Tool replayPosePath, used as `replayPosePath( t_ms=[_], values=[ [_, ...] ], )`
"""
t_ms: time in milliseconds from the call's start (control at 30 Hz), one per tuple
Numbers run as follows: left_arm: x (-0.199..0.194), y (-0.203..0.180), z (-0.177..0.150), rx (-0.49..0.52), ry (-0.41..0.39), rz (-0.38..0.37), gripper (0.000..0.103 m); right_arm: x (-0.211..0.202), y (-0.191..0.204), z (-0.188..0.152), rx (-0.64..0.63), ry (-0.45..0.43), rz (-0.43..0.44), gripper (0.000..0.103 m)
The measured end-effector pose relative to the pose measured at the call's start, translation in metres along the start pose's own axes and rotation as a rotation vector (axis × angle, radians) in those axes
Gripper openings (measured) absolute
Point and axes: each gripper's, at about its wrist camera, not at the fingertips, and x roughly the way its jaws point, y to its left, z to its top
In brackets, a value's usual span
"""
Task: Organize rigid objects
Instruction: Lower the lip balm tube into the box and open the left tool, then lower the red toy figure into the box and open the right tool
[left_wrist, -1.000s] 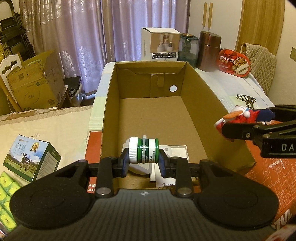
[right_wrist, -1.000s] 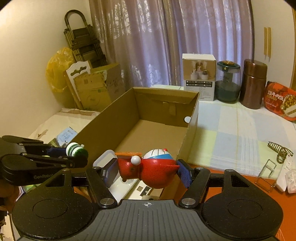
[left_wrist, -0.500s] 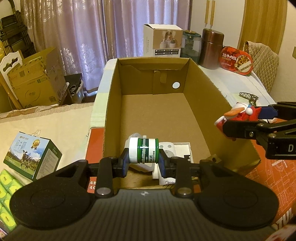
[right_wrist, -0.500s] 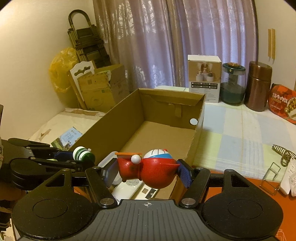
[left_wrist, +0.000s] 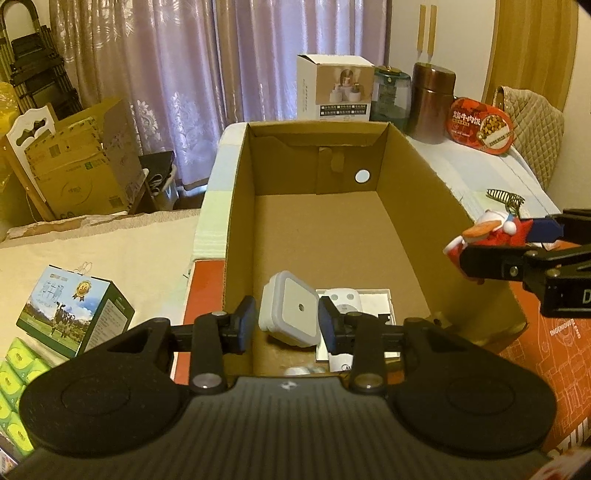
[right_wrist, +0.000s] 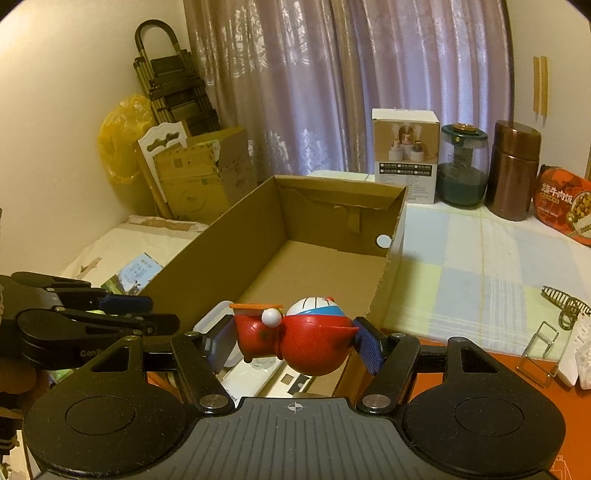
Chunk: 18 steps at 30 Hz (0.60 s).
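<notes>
Left wrist view, lower left of frame: milk carton box (left_wrist: 74, 314) w/ cow print, and green packs (left_wrist: 18, 373) at the frame edge below it. Lower centre: left gripper (left_wrist: 282, 325), jaws spread, nothing between the pads; it hangs over the near end of the cardboard box (left_wrist: 236, 221), which fills the centre of the frame. Seen through the gap, on the box floor: a square white container (left_wrist: 290, 314), tilted, and just right of it a white remote-like device (left_wrist: 343, 301) lying on a flat white card (left_wrist: 375, 299); a small rounded white obj. (left_wrist: 301, 370) shows at the gripper's body edge, too hidden to identify. Far half of box floor is bare cardboard. Upper centre, behind the box: white product box (left_wrist: 334, 86), green-lidded jar (left_wrist: 391, 94), copper canister (left_wrist: 432, 99), red food tin (left_wrist: 480, 125). Centre right: right gripper (left_wrist: 491, 240), pinching the red-and-white toy figure (left_wrist: 491, 230) beside the box's right wall, above rim level. Right wrist view, lower centre: right gripper (right_wrist: 295, 343) pressed onto the toy figure (right_wrist: 295, 339), held sideways betw. blue pads, over the box's near right corner (right_wrist: 391, 266). Centre left of that frame: left gripper (right_wrist: 125, 310) seen side-on, fingers apart. Lower right: wire stand (right_wrist: 537, 347) on an orange mat (right_wrist: 480, 354).
</notes>
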Motion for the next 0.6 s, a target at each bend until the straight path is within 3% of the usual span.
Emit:
replayPosePath(
  t_ms=[600],
  values=[
    [-0.0077,-0.0024,0.0008,-0.001,-0.013,-0.001,0.031,0.0002,0.0025,-0.0062,-0.002,0.016,0.021,0.065]
  ],
)
